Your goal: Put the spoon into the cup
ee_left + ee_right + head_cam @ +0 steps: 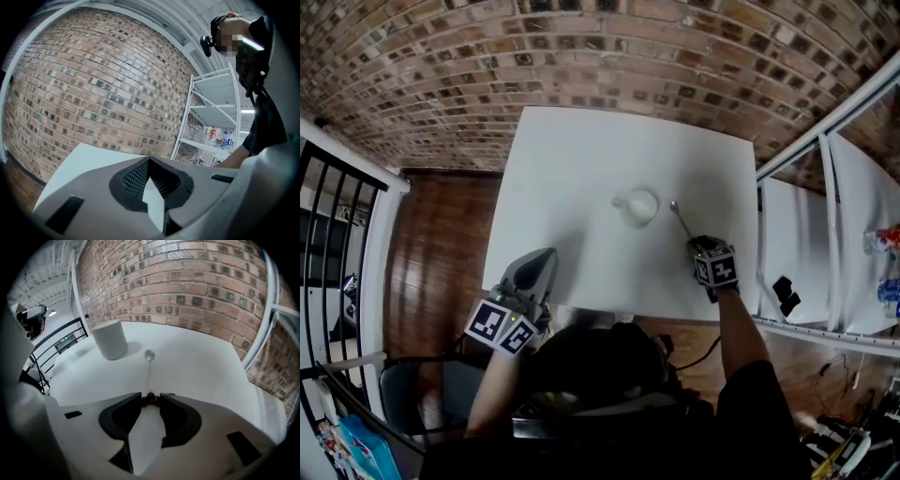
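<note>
Right gripper: our right gripper [150,397] is almost fully closed, and its tips pinch the very end of the spoon [149,355] handle.
Spoon: it points away from the tips toward 12 o'clock, with the bowl at the far end. It sits low over the white worktop [581,159]; we cannot tell whether it is lifted yet or lies flat.
Cup: the white cup [110,339] stands upright at about 11 o'clock from the right gripper, just beside the spoon bowl but not touching it. In the head view the cup [638,207] is at 10 o'clock from that gripper [701,246].
Step in hand: we judge that the grasp is made and the carry is not yet begun.
Next move: raise the spoon, swing it toward 11 o'clock over the rim, tip the bowl down, then let go.
Risk: the grip is only at the handle end, so the spoon may swivel or slip.
Left gripper: our left gripper [150,161] is closed with nothing in it, and waits at the near edge of the worktop, at 8 o'clock, well apart from the cup.
Around: a brick wall [581,56] at 12 o'clock and white shelves [853,187] at 3 o'clock.
In the way: nothing lies between spoon and cup.
</note>
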The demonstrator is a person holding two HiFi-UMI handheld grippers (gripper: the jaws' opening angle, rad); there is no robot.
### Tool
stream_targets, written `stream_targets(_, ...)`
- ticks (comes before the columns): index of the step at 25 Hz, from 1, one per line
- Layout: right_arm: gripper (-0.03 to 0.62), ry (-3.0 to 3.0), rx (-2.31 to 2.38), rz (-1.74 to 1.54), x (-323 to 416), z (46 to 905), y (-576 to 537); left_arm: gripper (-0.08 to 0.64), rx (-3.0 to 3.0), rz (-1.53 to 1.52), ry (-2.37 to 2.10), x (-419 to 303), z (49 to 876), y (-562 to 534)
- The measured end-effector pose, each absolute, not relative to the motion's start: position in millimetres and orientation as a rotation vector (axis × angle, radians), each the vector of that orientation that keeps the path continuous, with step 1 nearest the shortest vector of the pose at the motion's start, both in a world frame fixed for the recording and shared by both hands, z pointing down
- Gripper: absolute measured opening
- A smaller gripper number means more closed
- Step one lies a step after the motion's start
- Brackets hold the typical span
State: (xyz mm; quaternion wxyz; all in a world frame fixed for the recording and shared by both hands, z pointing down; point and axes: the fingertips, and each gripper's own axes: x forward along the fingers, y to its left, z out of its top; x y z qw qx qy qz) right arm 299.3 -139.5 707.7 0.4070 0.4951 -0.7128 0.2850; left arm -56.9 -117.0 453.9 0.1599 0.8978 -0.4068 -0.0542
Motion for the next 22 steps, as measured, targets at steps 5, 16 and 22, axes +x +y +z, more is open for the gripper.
stream_targets(5, 0.129, -1.794, 1.250, 0.708, 296.1, 707.7, -134.0, 0.005, 2.573, -0.151, -1.157, -55.3, 453.2, -115.3)
stream_targets(16, 0.127, -1.869, 1.325, 0.601, 287.2, 665.4, -130.4, 0.005, 2.598, -0.176, -1.113, -52.4, 448.8, -116.3)
stream_targets(22, 0.127, -1.927, 1.376, 0.486, 285.0, 622.1, -132.8, 0.003, 2.625, -0.193, -1.064, -46.6, 445.9, -119.1)
